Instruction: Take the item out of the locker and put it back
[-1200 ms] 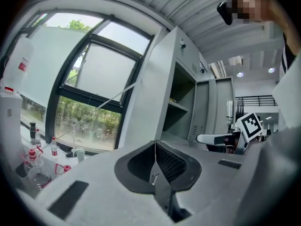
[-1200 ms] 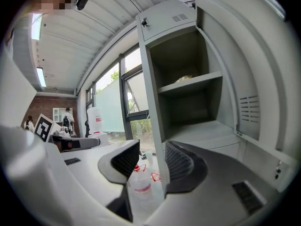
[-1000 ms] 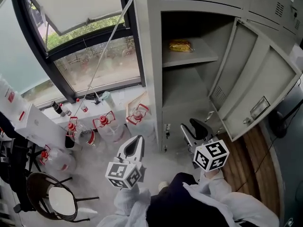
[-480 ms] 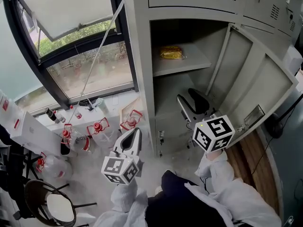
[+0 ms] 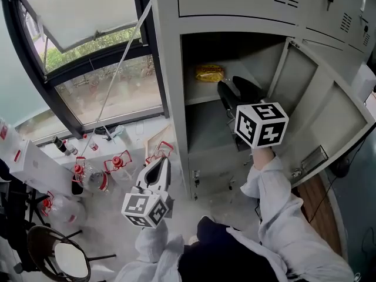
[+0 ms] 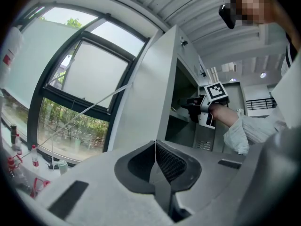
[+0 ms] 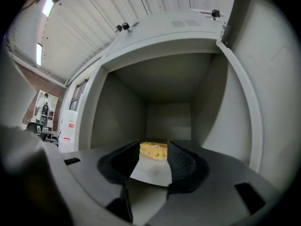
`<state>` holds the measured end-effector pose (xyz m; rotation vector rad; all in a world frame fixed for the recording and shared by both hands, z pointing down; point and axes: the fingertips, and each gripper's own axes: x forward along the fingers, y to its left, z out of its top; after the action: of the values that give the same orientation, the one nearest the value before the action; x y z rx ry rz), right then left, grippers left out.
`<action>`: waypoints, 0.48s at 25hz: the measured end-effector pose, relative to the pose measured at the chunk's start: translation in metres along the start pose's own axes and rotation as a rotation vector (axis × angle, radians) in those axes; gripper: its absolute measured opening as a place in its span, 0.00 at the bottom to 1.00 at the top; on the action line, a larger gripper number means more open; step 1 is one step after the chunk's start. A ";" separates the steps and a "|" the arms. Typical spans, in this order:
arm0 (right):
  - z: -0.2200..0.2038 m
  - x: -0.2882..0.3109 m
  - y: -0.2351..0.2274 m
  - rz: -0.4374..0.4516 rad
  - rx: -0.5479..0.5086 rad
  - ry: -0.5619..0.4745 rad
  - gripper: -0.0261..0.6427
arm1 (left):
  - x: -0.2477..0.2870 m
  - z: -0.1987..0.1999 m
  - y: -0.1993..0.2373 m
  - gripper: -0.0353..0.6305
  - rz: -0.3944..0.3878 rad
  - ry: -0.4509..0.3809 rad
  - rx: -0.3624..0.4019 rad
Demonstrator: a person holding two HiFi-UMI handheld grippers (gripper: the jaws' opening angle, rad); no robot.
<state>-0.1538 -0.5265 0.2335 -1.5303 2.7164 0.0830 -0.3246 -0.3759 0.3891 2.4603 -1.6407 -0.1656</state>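
Yellow packet (image 5: 210, 73) deep on shelf (image 5: 201, 93), bare shelf before it; right gripper (image 5: 234, 94) spread wide at shelf edge, empty; left gripper (image 5: 162, 161) clenched, empty, low outside locker (image 5: 170, 87).

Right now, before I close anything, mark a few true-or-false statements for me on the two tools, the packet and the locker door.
1. The right tool is shut on the yellow packet. False: its jaws are apart and the packet lies ahead of them, not gripped.
2. The left tool is shut, holding nothing. True.
3. The locker door is closed. False: it stands open.
4. The packet lies on the upper shelf. True.
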 end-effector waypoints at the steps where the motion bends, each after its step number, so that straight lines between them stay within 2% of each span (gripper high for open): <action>1: -0.001 0.007 -0.005 -0.012 0.003 0.018 0.29 | 0.002 0.002 0.001 0.07 0.002 -0.004 0.002; 5: -0.011 0.027 -0.019 -0.047 -0.023 0.097 0.29 | 0.009 0.009 0.004 0.07 0.005 -0.014 0.011; 12: -0.026 0.041 -0.026 -0.014 -0.089 0.235 0.29 | 0.013 0.006 0.010 0.07 0.012 -0.011 0.008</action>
<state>-0.1526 -0.5764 0.2565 -1.6820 2.9165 0.0247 -0.3298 -0.3919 0.3853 2.4591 -1.6632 -0.1718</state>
